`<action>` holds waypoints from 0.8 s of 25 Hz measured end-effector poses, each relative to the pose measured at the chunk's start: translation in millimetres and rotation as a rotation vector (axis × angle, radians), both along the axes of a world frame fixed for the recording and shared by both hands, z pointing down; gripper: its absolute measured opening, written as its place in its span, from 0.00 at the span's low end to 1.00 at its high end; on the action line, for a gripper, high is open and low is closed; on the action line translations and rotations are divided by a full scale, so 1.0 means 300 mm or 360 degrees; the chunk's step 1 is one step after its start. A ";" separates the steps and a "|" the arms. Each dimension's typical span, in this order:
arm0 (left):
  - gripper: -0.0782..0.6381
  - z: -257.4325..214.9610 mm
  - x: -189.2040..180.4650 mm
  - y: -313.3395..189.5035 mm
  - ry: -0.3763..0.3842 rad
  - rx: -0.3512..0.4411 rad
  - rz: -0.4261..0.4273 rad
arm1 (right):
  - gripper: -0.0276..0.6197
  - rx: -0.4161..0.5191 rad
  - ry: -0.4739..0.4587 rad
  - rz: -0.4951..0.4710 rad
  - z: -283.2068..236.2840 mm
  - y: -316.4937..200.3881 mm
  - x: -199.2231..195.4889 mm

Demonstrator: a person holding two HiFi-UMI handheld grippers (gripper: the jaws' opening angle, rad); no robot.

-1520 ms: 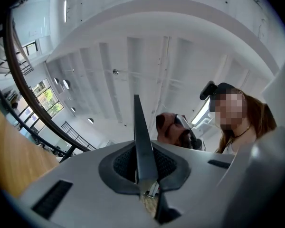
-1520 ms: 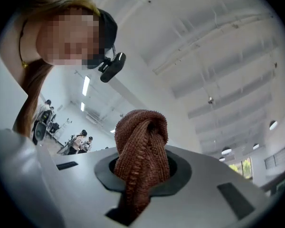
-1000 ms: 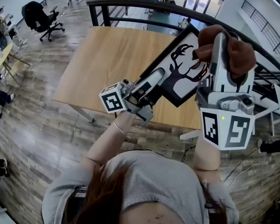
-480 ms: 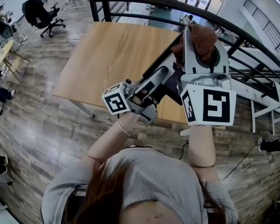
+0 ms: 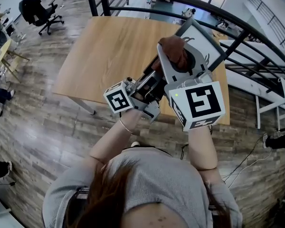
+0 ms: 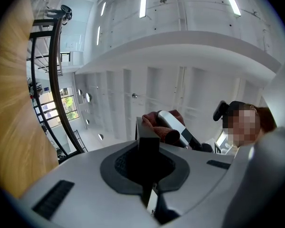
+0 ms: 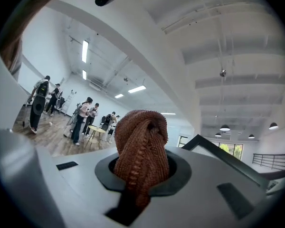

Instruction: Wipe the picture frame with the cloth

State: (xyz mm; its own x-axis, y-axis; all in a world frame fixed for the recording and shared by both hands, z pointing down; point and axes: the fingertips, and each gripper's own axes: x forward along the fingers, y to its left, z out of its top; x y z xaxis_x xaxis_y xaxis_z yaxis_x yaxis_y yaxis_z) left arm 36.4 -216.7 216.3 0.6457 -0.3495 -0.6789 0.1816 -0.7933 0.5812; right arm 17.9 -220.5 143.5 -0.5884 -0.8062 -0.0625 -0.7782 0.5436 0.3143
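Wiping is in hand above the table [image 5: 109, 56]: my left gripper [image 5: 154, 77] clamps the picture frame [image 5: 199, 37] by its lower edge, my right gripper [image 5: 180, 63] pinches the brown cloth [image 5: 173, 51] at its face, and next I need a steady sweep across it.

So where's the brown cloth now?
Head view, middle right: the cloth is bunched in the right gripper, in front of the frame, above the table.
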 end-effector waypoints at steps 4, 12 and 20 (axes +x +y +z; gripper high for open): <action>0.13 0.030 0.007 -0.012 0.0068 -0.0098 -0.0006 | 0.16 -0.0144 0.0098 -0.0068 0.071 0.000 -0.024; 0.13 0.064 0.000 -0.024 0.0123 -0.0186 -0.0049 | 0.16 -0.0389 0.0007 -0.0274 0.144 0.037 -0.044; 0.13 0.076 -0.004 -0.055 0.0185 -0.0259 -0.0075 | 0.16 -0.0537 -0.0062 -0.0393 0.190 0.053 -0.050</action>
